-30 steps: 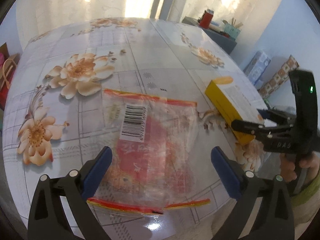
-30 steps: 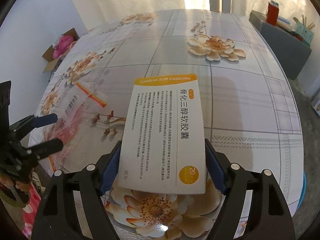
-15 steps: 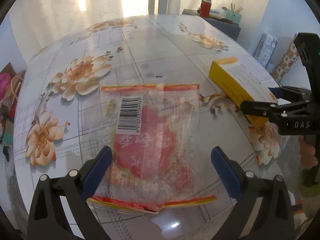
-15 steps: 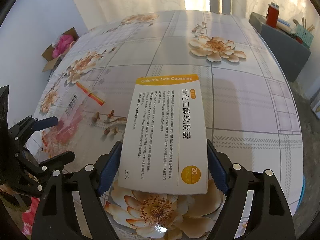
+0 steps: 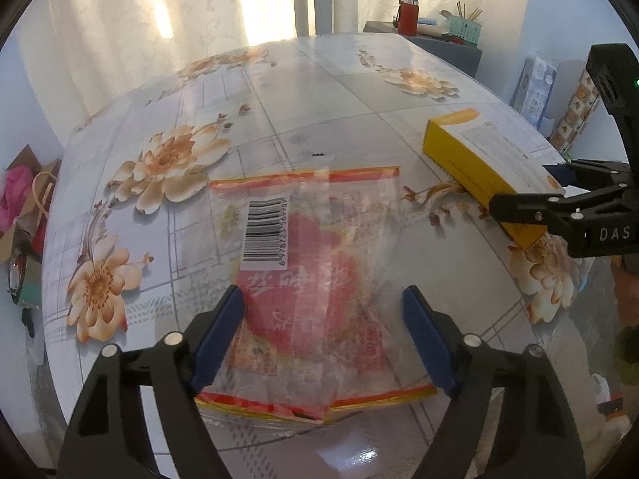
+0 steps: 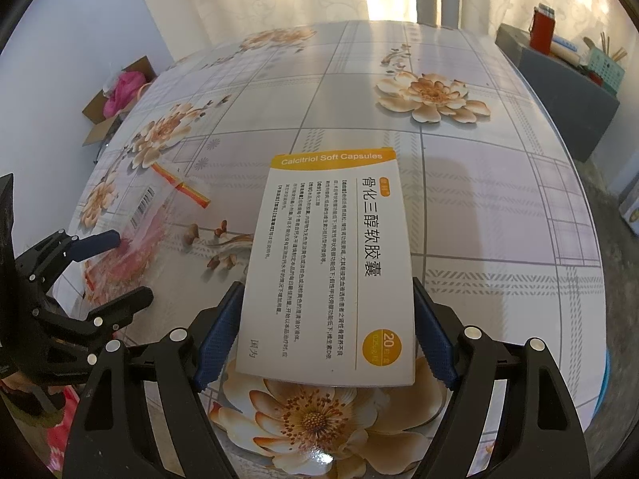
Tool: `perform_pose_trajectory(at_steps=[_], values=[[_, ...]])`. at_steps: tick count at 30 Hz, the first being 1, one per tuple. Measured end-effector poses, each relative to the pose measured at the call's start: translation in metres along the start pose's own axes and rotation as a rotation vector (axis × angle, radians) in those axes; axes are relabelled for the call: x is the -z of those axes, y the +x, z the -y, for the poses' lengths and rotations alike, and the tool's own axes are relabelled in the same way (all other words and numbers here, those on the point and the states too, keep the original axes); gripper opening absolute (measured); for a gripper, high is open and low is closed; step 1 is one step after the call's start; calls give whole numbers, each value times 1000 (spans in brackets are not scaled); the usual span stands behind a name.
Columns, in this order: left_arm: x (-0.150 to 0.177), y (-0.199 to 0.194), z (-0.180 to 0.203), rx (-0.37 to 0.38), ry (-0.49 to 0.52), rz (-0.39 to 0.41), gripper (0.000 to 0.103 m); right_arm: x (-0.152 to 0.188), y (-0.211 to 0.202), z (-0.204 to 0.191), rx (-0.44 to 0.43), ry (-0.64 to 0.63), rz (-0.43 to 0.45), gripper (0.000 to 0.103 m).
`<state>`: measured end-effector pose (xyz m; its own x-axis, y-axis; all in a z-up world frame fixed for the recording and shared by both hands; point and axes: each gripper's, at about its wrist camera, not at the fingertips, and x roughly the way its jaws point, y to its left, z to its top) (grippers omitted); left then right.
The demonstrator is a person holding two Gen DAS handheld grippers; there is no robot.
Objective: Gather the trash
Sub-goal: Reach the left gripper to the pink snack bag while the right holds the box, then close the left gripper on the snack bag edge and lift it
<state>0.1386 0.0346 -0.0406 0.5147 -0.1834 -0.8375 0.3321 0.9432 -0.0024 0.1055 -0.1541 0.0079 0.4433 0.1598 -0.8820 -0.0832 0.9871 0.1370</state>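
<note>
A clear snack wrapper (image 5: pixel 311 279) with red print and a barcode lies flat on the flowered table (image 5: pixel 319 92). My left gripper (image 5: pixel 323 299) hangs over its near half. The jaws are closing, and the blue pads stand at the wrapper's side edges without visibly pinching it. The right wrist view shows that gripper (image 6: pixel 127 265) and the wrapper (image 6: pixel 139 235) at the far left. A white and yellow medicine box (image 6: pixel 331 247) lies on the table. My right gripper (image 6: pixel 328 291) has its pads against the box's two long sides. In the left wrist view, box (image 5: pixel 471 159) and right gripper (image 5: pixel 523 185) sit at the right.
The table's near edge runs just below both grippers. A cardboard box with pink contents (image 6: pixel 120 92) stands on the floor at the left. A grey cabinet (image 6: pixel 559 80) with a red bottle (image 6: pixel 542 32) stands at the back right. Curtains hang behind the table.
My left gripper's jaws have narrowed from wide of the wrapper to its side edges, and that hand has rolled a little. The right gripper and the box have stayed put.
</note>
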Motion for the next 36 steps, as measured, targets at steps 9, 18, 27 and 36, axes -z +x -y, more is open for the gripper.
perform_pose_trajectory(at_steps=[9,18,27,36], values=[[-4,-1,1,-14,-1,15,41,0,1,-1,1,4,2,76],[-4,-4,0,-8,-28,18,20,4,0,-4,20,12,14,72],[-7,-14,6,-7,-30,50,13,6,-2,-1,15,39,25,71],[-12,-26,12,-14,-24,87,11,7,-8,4,-4,75,32,70]])
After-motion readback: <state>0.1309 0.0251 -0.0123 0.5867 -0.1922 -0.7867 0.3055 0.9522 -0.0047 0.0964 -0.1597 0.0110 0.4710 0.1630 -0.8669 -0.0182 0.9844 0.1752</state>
